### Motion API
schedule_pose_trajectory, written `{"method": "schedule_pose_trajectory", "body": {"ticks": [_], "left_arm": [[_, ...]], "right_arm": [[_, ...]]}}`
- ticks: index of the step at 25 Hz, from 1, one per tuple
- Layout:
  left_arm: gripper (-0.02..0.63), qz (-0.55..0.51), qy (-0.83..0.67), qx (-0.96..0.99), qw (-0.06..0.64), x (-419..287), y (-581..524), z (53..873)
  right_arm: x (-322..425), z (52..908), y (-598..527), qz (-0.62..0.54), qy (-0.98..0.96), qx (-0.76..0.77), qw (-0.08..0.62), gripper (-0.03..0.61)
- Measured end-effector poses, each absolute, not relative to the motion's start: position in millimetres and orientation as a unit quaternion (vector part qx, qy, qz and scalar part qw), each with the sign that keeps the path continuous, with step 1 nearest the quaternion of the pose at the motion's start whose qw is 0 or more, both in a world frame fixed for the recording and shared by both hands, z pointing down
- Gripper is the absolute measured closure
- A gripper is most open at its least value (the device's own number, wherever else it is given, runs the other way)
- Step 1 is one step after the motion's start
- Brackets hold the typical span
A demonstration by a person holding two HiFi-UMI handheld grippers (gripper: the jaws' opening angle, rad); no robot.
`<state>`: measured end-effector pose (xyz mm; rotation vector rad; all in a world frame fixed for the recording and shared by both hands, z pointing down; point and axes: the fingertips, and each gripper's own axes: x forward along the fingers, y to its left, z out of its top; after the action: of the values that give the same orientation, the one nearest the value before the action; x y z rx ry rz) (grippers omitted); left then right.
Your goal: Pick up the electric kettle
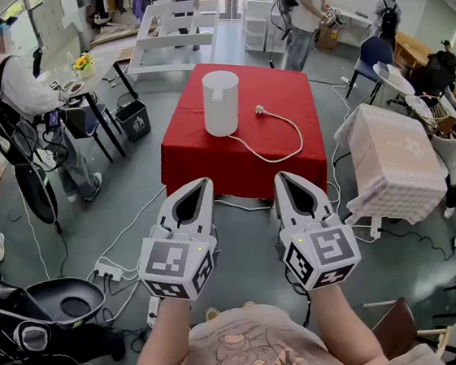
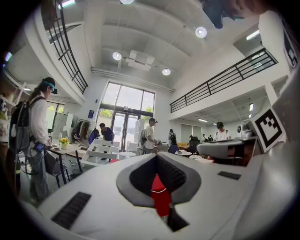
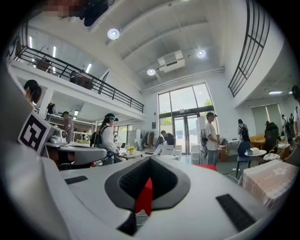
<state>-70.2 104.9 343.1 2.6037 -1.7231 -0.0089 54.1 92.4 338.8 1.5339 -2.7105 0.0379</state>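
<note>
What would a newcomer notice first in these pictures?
The bright red table stands mid-floor, with the white kettle upright on it and its cord looping to the right. Nearer, the left tool and right tool are side by side, both shut, short of the table.

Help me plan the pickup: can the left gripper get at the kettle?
Probably not yet: the kettle stands ahead on the red table, and the left gripper is shut. Nothing blocks the path.

Smooth matt plastic electric kettle point(image 1: 221, 102) on a woven tablecloth point(image 1: 192, 153).
</note>
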Motion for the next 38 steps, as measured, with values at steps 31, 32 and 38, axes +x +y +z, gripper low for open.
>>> {"method": "schedule_pose_trajectory", "body": {"ticks": [31,32,38], "left_arm": [[0.615,-0.014,-0.568,0.823,0.001,-47,105,344],[0.614,-0.013,-0.568,0.823,0.001,-47,104,344],[0.615,-0.014,-0.563,0.827,0.003,-47,88,345]], "right_arm": [[95,344,93,0.016,-0.880,0.475,-0.001,0.574],[95,345,92,0.016,-0.880,0.475,-0.001,0.574],[94,347,79,0.017,-0.880,0.476,0.001,0.574]]}}
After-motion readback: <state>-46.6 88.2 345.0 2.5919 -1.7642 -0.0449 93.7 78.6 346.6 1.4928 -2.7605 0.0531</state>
